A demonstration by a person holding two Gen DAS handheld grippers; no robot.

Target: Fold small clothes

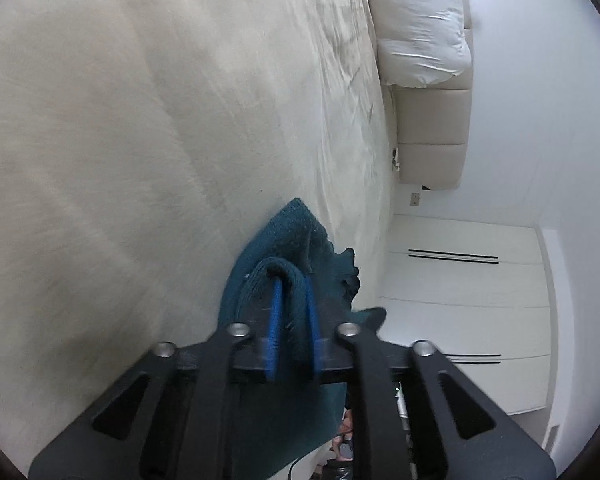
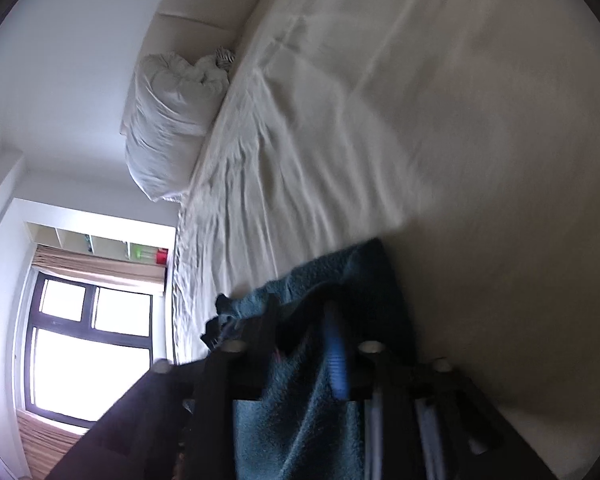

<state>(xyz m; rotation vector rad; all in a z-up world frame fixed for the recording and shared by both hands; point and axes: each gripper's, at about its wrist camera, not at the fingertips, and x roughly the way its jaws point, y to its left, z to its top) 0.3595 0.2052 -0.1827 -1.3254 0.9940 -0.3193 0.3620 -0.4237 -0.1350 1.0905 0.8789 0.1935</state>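
Observation:
A small dark teal knitted garment (image 1: 276, 240) hangs over the cream bed sheet (image 1: 120, 120). My left gripper (image 1: 294, 280) is shut on a thick fold of it, the cloth bunched between the blue pads (image 1: 275, 312). In the right wrist view the same teal garment (image 2: 312, 400) drapes over my right gripper (image 2: 320, 312), which is shut on its edge; one blue pad (image 2: 337, 356) shows and the other is hidden by cloth. Both views are rolled sideways and blurred.
White pillows (image 1: 420, 24) lean on a beige padded headboard (image 1: 432, 136) at the bed's far end. White wardrobe doors (image 1: 468, 312) stand beyond the bed's side. In the right wrist view a pillow (image 2: 168, 120) and a bright window (image 2: 88, 344) show.

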